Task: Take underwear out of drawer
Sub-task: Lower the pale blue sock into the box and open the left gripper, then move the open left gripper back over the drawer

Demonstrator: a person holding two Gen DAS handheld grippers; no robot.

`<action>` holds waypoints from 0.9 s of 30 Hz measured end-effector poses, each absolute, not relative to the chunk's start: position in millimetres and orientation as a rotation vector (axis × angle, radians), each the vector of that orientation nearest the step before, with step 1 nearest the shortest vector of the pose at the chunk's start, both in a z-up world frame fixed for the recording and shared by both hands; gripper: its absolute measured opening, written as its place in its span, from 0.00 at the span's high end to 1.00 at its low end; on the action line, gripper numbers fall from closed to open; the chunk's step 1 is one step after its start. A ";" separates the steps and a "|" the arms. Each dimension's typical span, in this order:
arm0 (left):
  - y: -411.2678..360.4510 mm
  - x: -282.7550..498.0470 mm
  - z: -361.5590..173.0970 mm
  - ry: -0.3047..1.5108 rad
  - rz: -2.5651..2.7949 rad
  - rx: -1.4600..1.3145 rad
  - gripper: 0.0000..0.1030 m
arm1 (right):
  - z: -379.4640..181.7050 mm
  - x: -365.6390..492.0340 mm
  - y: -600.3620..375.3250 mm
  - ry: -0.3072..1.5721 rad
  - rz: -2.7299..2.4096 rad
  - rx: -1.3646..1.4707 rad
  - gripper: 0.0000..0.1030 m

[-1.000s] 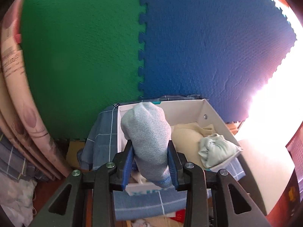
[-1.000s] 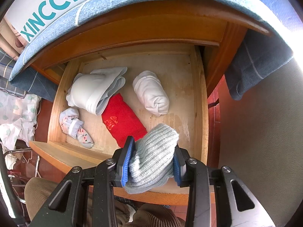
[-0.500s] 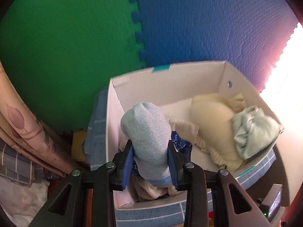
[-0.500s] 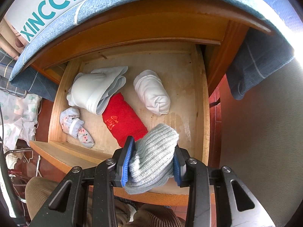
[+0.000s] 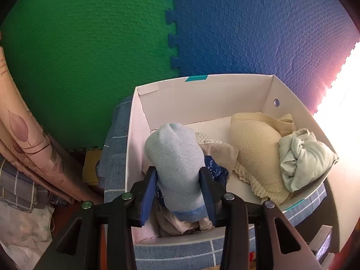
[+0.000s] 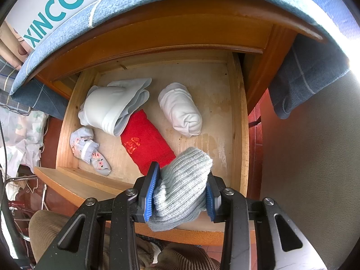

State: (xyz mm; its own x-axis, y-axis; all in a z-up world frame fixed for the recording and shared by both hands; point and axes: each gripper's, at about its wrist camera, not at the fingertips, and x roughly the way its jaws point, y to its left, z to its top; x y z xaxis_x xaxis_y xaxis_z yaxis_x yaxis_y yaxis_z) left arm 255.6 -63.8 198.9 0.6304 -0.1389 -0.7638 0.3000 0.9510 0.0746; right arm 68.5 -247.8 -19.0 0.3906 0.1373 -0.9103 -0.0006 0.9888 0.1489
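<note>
My left gripper [image 5: 177, 182] is shut on a rolled light-blue garment [image 5: 175, 157], held over the near left part of a white cardboard box [image 5: 202, 94]. The box holds a cream bra [image 5: 254, 139], a pale green garment [image 5: 303, 157], a dark blue piece [image 5: 216, 168] and beige cloth. My right gripper [image 6: 180, 193] is shut on a grey ribbed roll [image 6: 182, 189], above the front of the open wooden drawer [image 6: 236, 121]. In the drawer lie a white roll [image 6: 180, 110], a red folded piece [image 6: 146, 141], a pale folded garment [image 6: 110, 105] and a small floral piece [image 6: 87, 148].
Green [image 5: 85, 51] and blue [image 5: 258, 27] foam mats stand behind the box. Rolled patterned mats [image 5: 24, 139] lean at the left. A blue checked cloth [image 6: 303, 72] drapes over the cabinet top, under the box printed XINCCI [image 6: 56, 6]. The person's knees [image 6: 56, 231] are below the drawer.
My left gripper has moved forward and down toward the box with the light-blue roll, so the box now looms larger. My right gripper and the drawer contents have barely moved.
</note>
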 end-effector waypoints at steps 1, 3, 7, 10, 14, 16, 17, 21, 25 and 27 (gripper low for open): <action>-63.5 253.2 201.5 0.847 -0.254 0.199 0.62 | -18.9 68.3 -247.8 1.167 0.087 0.129 0.67; -61.9 248.8 208.2 0.821 -0.247 0.200 0.61 | -18.6 68.2 -247.4 1.166 0.085 0.127 0.67; -57.4 242.2 220.5 0.804 -0.241 0.182 0.53 | -18.7 68.8 -245.5 1.166 0.080 0.115 0.67; -54.3 231.8 229.1 0.784 -0.239 0.177 0.50 | -18.6 68.6 -244.8 1.167 0.078 0.105 0.67; -48.8 211.0 238.2 0.745 -0.236 0.183 0.48 | -18.2 68.4 -244.1 1.166 0.074 0.099 0.67; -44.3 199.7 239.4 0.737 -0.235 0.176 0.48 | -18.0 68.1 -243.2 1.164 0.072 0.092 0.67; -41.3 193.2 239.2 0.731 -0.234 0.172 0.47 | -17.9 67.9 -243.1 1.162 0.071 0.089 0.67; -29.5 166.2 230.2 0.707 -0.200 0.178 0.47 | -16.6 66.8 -242.2 1.154 0.066 0.075 0.67; -18.2 138.2 211.9 0.695 -0.161 0.187 0.47 | -14.1 65.1 -240.0 1.139 0.059 0.055 0.67; -13.8 122.3 197.3 0.690 -0.120 0.196 0.47 | -12.7 64.5 -239.4 1.134 0.065 0.051 0.67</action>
State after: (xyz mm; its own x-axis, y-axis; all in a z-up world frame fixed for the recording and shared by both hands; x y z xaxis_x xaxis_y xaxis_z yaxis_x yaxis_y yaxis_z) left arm 122.3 -13.8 197.3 0.7655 -0.0449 -0.6418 0.1742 0.9748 0.1396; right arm 64.5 -239.4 -12.7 0.4215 0.0775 -0.9035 -0.0254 0.9970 0.0737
